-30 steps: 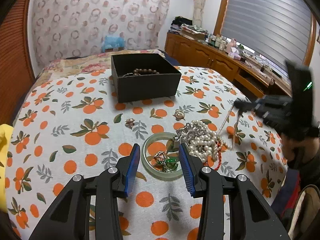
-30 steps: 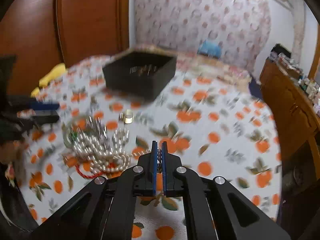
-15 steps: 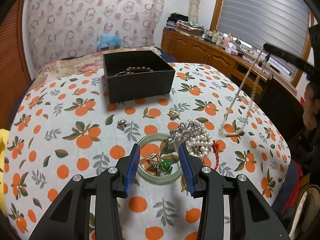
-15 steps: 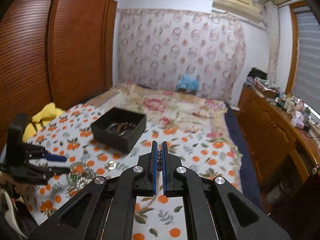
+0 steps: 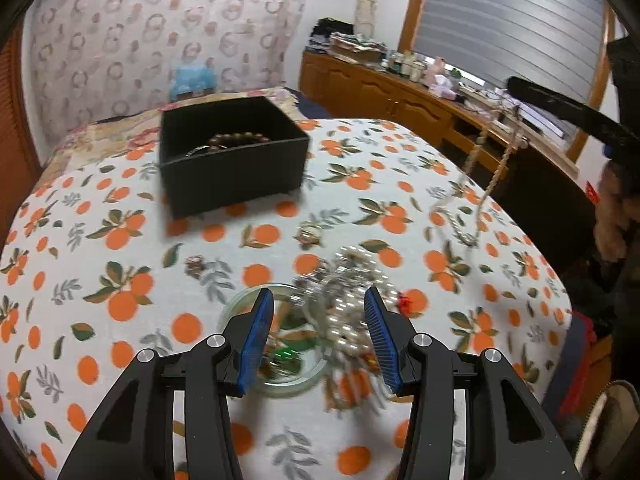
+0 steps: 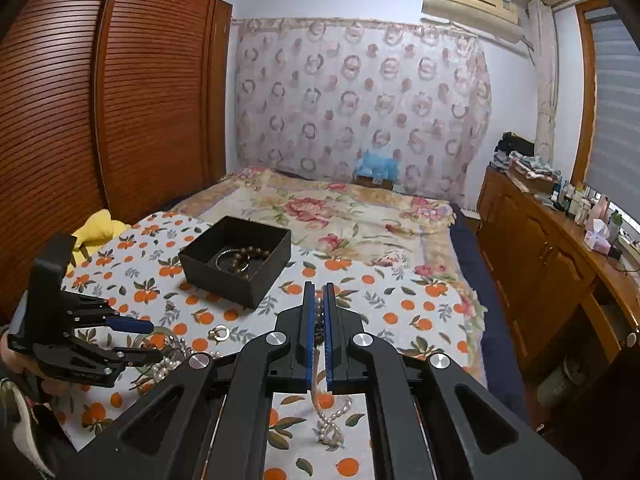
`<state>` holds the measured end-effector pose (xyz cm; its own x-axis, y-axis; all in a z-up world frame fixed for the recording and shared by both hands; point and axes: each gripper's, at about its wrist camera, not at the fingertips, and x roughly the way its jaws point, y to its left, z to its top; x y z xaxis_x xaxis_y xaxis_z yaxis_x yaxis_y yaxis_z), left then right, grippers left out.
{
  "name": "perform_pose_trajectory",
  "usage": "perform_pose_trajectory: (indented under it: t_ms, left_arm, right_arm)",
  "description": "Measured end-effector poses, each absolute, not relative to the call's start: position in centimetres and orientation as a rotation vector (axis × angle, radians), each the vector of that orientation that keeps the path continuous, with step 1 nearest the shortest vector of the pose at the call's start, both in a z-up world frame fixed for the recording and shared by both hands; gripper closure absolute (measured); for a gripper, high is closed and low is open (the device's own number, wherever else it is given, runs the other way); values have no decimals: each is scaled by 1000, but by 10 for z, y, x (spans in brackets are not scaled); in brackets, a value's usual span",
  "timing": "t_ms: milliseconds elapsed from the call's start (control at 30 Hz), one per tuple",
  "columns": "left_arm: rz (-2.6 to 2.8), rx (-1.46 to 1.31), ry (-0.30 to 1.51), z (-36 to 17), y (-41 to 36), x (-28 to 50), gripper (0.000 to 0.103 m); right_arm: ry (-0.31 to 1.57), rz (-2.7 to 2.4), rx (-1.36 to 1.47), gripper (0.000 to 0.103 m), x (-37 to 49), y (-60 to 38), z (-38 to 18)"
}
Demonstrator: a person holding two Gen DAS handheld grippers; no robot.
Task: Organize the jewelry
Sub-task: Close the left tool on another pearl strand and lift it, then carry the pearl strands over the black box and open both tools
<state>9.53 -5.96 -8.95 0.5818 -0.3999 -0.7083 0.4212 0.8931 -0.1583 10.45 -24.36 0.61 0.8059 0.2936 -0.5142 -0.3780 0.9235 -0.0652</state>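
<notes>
My right gripper (image 6: 318, 304) is shut on a pearl necklace (image 6: 329, 424) and holds it high; the strand hangs down to the cloth. In the left wrist view the necklace (image 5: 476, 184) dangles from the right gripper (image 5: 516, 84) at the upper right. My left gripper (image 5: 318, 312) is open and empty, low over a pile of pearls and chains (image 5: 352, 300) and a green bangle (image 5: 240, 308). It also shows in the right wrist view (image 6: 148, 340). A black box (image 5: 232, 160) holding a brown bead bracelet (image 5: 240, 138) stands behind; it also shows in the right wrist view (image 6: 236, 258).
An orange-print cloth (image 5: 100, 280) covers the bed. Two small loose pieces (image 5: 308, 236) (image 5: 196, 264) lie between box and pile. A ring (image 6: 220, 333) lies on the cloth. A wooden sideboard (image 6: 552, 256) runs along the right. A wooden wardrobe (image 6: 80, 112) stands at the left.
My right gripper has risen and pulled the pearl necklace up off the cloth, clear of the pile. My left gripper has edged forward over the pile, still open.
</notes>
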Motion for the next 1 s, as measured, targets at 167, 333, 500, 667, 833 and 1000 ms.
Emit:
perform_pose_trajectory:
  t_ms: [167,333,500,667,833,1000]
  left_arm:
    - [-504,57,848,-97,-71,97,84]
    - [-502,91,848,-101,-77,99,87]
    - [-504,120,844,-102,-78,98,88]
    - [-508,153,816,-97,-81,92,96]
    - [-538,110,742,-66,-78,83,97]
    - [-565,76,674,-27,-77,82,97]
  right_arm:
    - [542,380,-175,98,104,-236,-4]
    - [558,390,-181,98,104,-234,-11]
    - [571,395,-182,98,104,-234,-16]
    - [574,405,-189,98,102,-232,-19]
    - [564,409,-186,98,100,-230,-16]
    - [546,415,-184,98,100,-228,-10]
